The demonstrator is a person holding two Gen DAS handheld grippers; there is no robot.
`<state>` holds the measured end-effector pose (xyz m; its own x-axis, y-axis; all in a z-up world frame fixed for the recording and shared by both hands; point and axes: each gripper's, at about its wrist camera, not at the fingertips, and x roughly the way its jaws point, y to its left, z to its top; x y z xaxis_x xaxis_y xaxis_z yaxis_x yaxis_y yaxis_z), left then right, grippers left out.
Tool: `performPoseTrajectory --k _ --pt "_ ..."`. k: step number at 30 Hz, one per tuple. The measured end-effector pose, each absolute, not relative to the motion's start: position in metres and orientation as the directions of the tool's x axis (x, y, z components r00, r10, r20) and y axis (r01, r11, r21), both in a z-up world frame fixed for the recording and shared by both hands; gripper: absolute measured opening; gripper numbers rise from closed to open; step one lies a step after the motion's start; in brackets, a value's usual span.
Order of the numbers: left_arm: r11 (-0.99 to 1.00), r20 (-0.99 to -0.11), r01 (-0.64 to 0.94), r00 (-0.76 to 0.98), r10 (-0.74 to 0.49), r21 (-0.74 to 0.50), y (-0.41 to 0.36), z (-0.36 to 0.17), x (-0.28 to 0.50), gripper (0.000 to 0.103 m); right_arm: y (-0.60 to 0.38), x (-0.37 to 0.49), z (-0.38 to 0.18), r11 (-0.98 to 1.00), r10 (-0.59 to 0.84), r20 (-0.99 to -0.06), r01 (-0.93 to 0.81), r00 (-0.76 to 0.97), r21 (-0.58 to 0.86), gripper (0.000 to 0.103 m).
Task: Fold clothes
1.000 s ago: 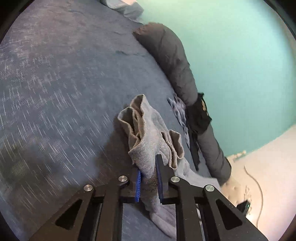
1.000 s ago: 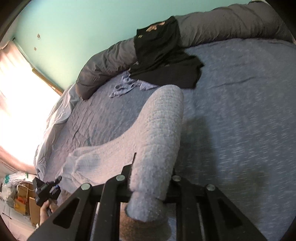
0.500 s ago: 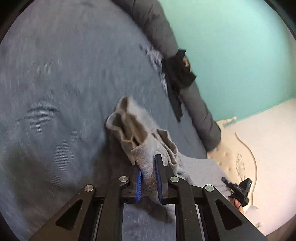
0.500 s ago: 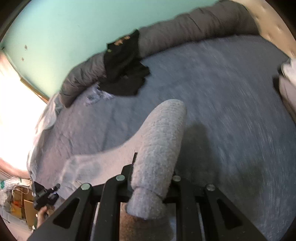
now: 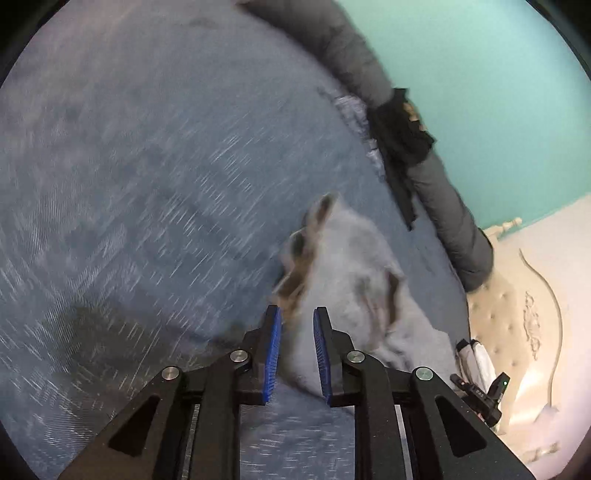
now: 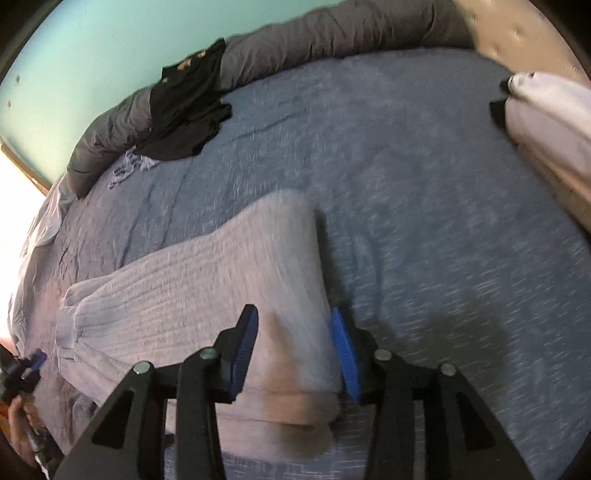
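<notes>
Right wrist: our right gripper [image 6: 295, 350] has just been opening, grey sweater [image 6: 207, 291] loose between its jaws. Left gripper [image 5: 297, 350] likewise, parted around the hem. Release step; next we regrip for another fold, likely.

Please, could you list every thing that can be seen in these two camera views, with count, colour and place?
grey garment: one, light grey, lying on the bed between both grippers
bed cover: one, blue
rolled duvet: one, dark grey, along the wall
black garment: one, draped over the duvet
patterned cloth: one, pale blue, beside the black garment
pillow: one, white, by the headboard
left gripper: jaws just opening, garment between
right gripper: jaws just opening, garment between
</notes>
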<state>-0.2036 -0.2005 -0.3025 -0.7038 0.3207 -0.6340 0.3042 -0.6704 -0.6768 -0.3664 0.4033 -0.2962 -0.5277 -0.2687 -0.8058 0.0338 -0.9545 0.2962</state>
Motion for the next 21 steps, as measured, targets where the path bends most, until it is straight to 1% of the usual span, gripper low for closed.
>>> performPoseTrajectory --k 3,7,11,13,15,16,17,18,20,21 --pt "-0.726 -0.621 0.193 -0.684 0.382 -0.660 -0.168 -0.280 -0.222 0.020 0.410 -0.359 -0.285 -0.946 -0.293 -0.776 0.050 -0.558 0.321 0.046" --pt "-0.780 -0.653 0.107 -0.623 0.430 -0.616 -0.118 -0.279 -0.251 0.020 0.412 -0.344 -0.272 -0.930 -0.341 -0.750 0.086 -0.567 0.358 0.047" --pt "-0.785 -0.677 0.088 -0.569 0.466 -0.614 -0.086 -0.300 -0.279 0.020 0.411 -0.333 -0.264 -0.918 -0.377 -0.733 0.122 -0.566 0.377 0.048" --pt "-0.804 -0.702 0.091 -0.550 0.452 -0.588 -0.076 -0.311 -0.290 0.020 0.410 -0.331 -0.266 -0.910 -0.393 -0.732 0.120 -0.557 0.398 0.048" --pt "-0.801 -0.719 0.130 -0.540 0.438 -0.585 -0.075 -0.326 -0.296 0.019 0.410 -0.328 -0.269 -0.900 -0.411 -0.729 0.117 -0.547 0.420 0.049" --pt "-0.801 -0.726 0.140 -0.532 0.435 -0.582 -0.076 -0.334 -0.297 0.018 0.411 -0.329 -0.271 -0.898 -0.415 -0.729 0.114 -0.545 0.425 0.050" --pt "-0.799 -0.729 0.145 -0.526 0.438 -0.584 -0.076 -0.340 -0.296 0.014 0.411 -0.329 -0.273 -0.896 -0.417 -0.729 0.112 -0.542 0.429 0.050" --pt "-0.796 -0.731 0.150 -0.521 0.441 -0.586 -0.077 -0.346 -0.295 0.013 0.410 -0.329 -0.276 -0.896 -0.418 -0.731 0.111 -0.540 0.430 0.050" --pt "-0.794 -0.735 0.158 -0.515 0.442 -0.588 -0.079 -0.351 -0.291 0.002 0.409 -0.328 -0.278 -0.890 -0.427 -0.728 0.106 -0.537 0.444 0.050" --pt "-0.795 -0.733 0.153 -0.518 0.441 -0.586 -0.080 -0.347 -0.287 0.002 0.409 -0.328 -0.279 -0.883 -0.437 -0.722 0.103 -0.536 0.458 0.051"
